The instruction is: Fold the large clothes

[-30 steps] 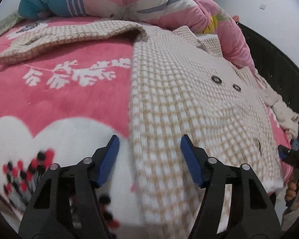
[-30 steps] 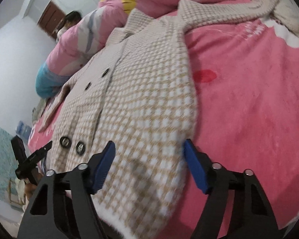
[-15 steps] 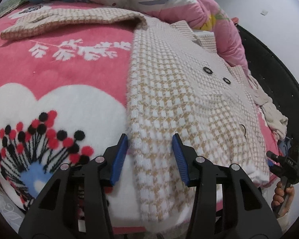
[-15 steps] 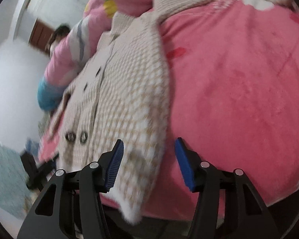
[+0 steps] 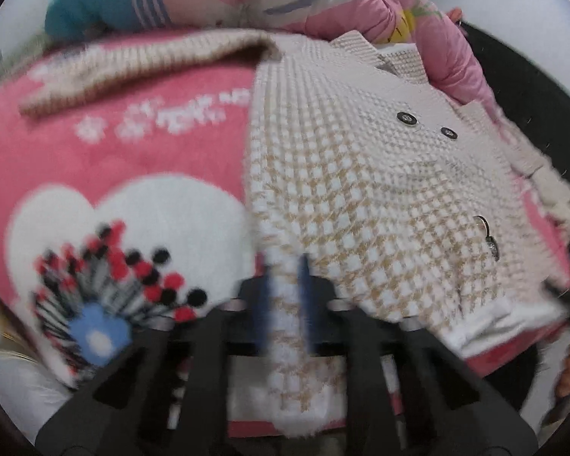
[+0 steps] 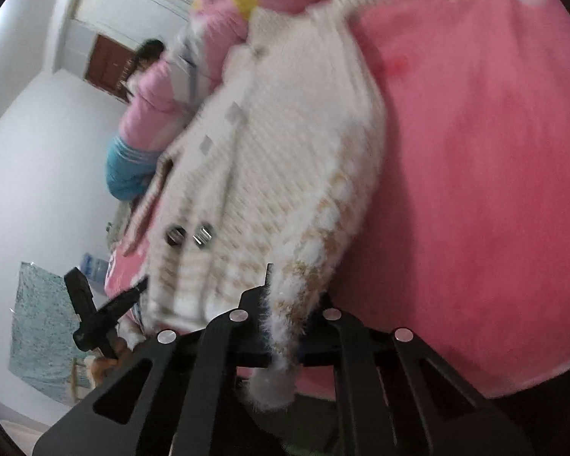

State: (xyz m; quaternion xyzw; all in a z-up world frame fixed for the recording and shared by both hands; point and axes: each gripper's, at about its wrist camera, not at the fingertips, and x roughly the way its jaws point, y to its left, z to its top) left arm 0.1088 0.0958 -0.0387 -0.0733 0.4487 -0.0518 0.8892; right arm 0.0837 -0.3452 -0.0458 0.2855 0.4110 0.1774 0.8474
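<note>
Pinching the coat (image 5: 361,197) hem, left tool (image 5: 285,296) and right tool (image 6: 285,304) are clenched.

No readable text, labels, brands or numbers anywhere.

Both grippers were the same build: the left gripper (image 5: 285,304) and right gripper (image 6: 285,304) each had matte black plastic arms with triangular cutouts and round silver screws at the pivots. The left's pads (image 5: 263,304) were blue; the right's were mostly hidden.
</note>
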